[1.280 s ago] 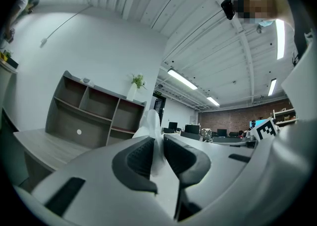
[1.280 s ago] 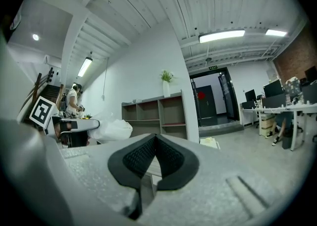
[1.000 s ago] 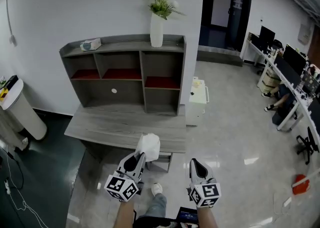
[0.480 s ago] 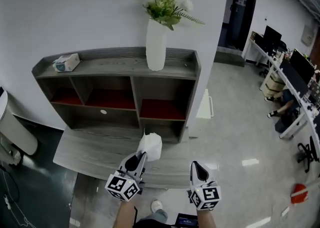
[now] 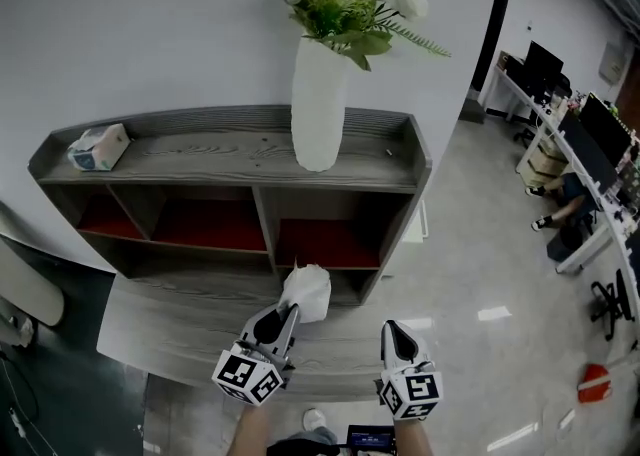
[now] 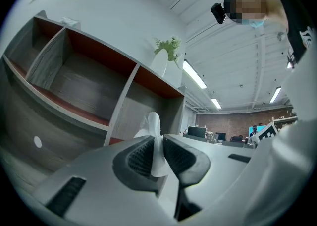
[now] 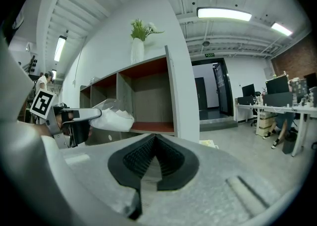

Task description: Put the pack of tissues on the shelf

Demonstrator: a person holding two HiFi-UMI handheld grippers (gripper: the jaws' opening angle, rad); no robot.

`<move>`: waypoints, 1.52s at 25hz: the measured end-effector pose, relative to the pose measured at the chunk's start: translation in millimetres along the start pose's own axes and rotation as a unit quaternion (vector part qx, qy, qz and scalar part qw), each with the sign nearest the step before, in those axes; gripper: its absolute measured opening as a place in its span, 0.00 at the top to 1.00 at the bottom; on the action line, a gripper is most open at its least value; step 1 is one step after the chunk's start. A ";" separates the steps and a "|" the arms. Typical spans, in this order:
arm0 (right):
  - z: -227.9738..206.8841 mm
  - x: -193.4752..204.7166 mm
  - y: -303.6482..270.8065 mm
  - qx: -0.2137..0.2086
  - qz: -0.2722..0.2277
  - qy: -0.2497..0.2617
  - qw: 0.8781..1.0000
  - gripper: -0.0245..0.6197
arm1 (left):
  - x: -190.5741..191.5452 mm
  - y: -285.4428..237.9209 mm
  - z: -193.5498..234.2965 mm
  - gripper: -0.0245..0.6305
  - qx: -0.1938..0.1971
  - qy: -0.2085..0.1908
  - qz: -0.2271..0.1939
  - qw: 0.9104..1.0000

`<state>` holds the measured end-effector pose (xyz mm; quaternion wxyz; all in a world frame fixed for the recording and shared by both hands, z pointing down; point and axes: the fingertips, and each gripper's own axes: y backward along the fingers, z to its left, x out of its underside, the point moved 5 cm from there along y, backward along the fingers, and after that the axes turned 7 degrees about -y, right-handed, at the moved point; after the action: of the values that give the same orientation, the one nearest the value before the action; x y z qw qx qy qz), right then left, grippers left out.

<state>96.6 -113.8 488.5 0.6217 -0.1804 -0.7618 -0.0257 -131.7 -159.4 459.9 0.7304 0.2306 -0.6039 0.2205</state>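
Observation:
The white soft pack of tissues hangs pinched by one edge in my left gripper, just in front of the grey shelf unit's lower right compartment. In the left gripper view the jaws are shut on the pack's thin edge, and the shelf's open compartments fill the left side. My right gripper hovers beside it to the right, shut with nothing in it. The right gripper view shows its closed jaws and, at the left, the held pack.
A white vase with flowers stands on the shelf top's middle. A small tissue box lies at its left end. A grey desk surface runs below the shelf. Office desks and chairs stand far right.
The shelf has come much closer and larger in view. Both grippers have moved forward over the desk, with the pack carried up to the lower right compartment. Both grips look unchanged.

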 end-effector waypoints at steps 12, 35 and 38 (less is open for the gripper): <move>-4.7 -3.5 -9.4 0.020 -0.005 0.005 1.000 0.95 | -1.4 -15.6 4.7 0.89 0.025 0.001 -0.008 1.000; -16.8 -20.2 -43.0 -0.011 -0.018 0.002 1.000 0.95 | 0.1 -35.3 16.7 0.89 0.004 -0.029 0.000 1.000; -22.5 -19.8 -44.2 -0.008 -0.019 -0.003 1.000 0.95 | 1.3 -39.0 15.8 0.89 0.004 -0.032 0.002 0.999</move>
<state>107.4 -165.8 482.9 0.6170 -0.1713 -0.7669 -0.0431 -120.4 -199.9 461.1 0.7094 0.2397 -0.6263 0.2170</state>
